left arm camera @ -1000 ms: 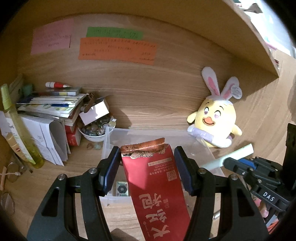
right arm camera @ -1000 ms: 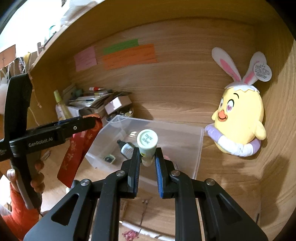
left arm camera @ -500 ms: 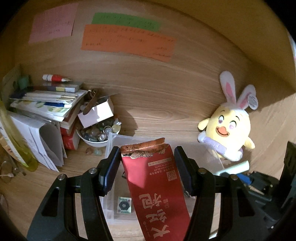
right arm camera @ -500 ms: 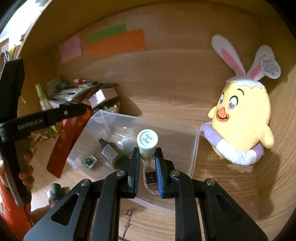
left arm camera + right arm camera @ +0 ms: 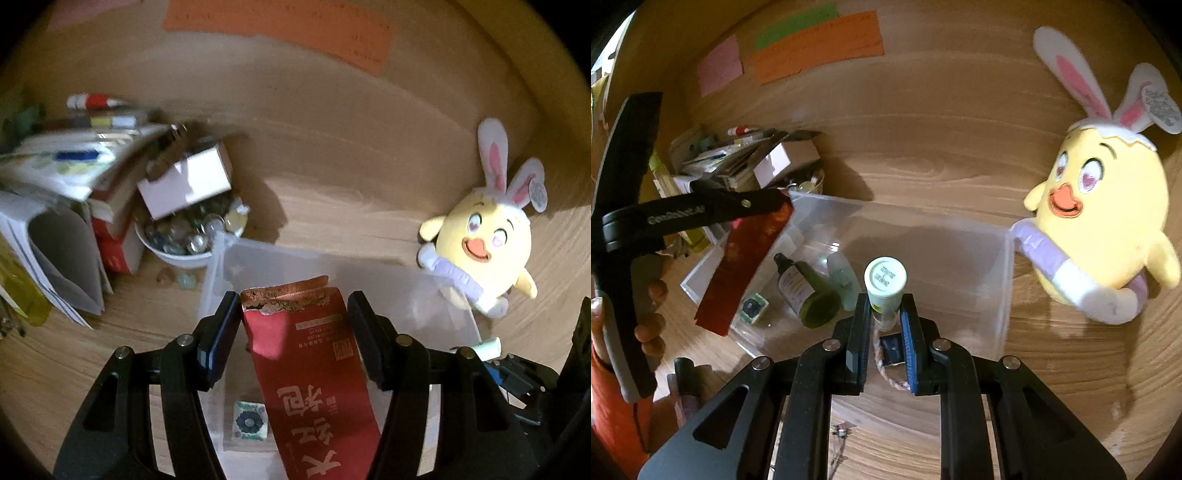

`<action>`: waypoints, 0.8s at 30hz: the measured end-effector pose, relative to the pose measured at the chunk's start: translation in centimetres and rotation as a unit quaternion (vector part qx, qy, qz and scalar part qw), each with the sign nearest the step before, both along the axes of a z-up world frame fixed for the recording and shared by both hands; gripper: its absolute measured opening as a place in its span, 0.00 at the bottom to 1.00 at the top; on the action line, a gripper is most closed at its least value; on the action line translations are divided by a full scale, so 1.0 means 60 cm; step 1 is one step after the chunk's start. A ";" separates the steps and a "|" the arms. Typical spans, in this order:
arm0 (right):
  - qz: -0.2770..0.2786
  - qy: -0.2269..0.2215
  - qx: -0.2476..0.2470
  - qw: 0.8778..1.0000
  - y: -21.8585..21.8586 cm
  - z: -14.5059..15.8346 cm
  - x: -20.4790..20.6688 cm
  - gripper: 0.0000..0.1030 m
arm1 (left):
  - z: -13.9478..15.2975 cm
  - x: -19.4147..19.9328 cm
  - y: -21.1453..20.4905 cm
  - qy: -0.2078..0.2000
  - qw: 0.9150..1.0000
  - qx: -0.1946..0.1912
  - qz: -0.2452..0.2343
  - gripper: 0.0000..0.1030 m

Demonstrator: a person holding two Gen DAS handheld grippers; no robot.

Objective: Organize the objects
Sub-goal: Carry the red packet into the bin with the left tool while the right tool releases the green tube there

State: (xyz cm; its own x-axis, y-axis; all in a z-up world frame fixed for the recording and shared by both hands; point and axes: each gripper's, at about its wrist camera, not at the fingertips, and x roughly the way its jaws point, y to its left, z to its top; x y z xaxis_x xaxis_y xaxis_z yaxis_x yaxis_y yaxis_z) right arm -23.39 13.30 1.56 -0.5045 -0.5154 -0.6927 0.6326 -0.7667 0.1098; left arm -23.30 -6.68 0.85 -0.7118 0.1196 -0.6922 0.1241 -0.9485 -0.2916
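My left gripper [image 5: 291, 317] is shut on a red envelope [image 5: 314, 373] with gold characters and holds it over the left end of a clear plastic bin [image 5: 236, 258]. It also shows from the side in the right wrist view [image 5: 775, 201], where the envelope [image 5: 746, 258] hangs down. My right gripper [image 5: 884, 314] is shut on a small pale-green tube [image 5: 885, 282], cap toward the camera, above the bin's [image 5: 1004, 288] near wall. In the bin lie a green dropper bottle [image 5: 803, 286], a clear bottle [image 5: 844, 277] and a small patterned square packet [image 5: 752, 306].
A yellow chick plush with bunny ears [image 5: 1108, 221] leans against the wooden back wall right of the bin. A pile of books and papers [image 5: 62, 177], a white box [image 5: 184, 184] and a bowl of glass pebbles [image 5: 184, 236] crowd the left. Sticky notes [image 5: 816, 48] hang on the wall.
Both grippers have moved forward and lower toward the bin. The envelope now hangs over the bin's left end and the tube is over its near wall. Neither grip has changed.
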 end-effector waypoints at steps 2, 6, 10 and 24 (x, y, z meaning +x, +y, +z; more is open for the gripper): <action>0.008 -0.006 -0.003 1.000 -0.005 -0.003 0.000 0.14 | -0.002 0.000 0.003 -0.004 1.000 0.002 -0.004 0.58; 0.013 -0.009 0.000 1.000 -0.013 -0.004 0.002 0.14 | 0.007 0.006 0.007 0.001 1.000 0.003 -0.008 0.58; 0.011 -0.011 0.004 1.000 -0.014 -0.003 0.003 0.23 | 0.021 0.019 0.011 0.010 1.000 0.000 -0.014 0.58; -0.007 0.008 0.015 1.000 -0.005 0.007 0.015 0.47 | 0.047 0.109 0.036 0.035 0.998 -0.043 -0.041 0.64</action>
State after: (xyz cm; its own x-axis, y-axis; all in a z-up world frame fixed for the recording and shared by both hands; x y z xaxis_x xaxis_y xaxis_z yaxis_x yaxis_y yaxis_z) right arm -22.46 13.00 2.01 -0.5228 -0.4874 -0.6994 0.6235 -0.7781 0.0761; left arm -16.76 -4.50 3.66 -0.7484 0.1222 -0.6519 0.0268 -0.9765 -0.2138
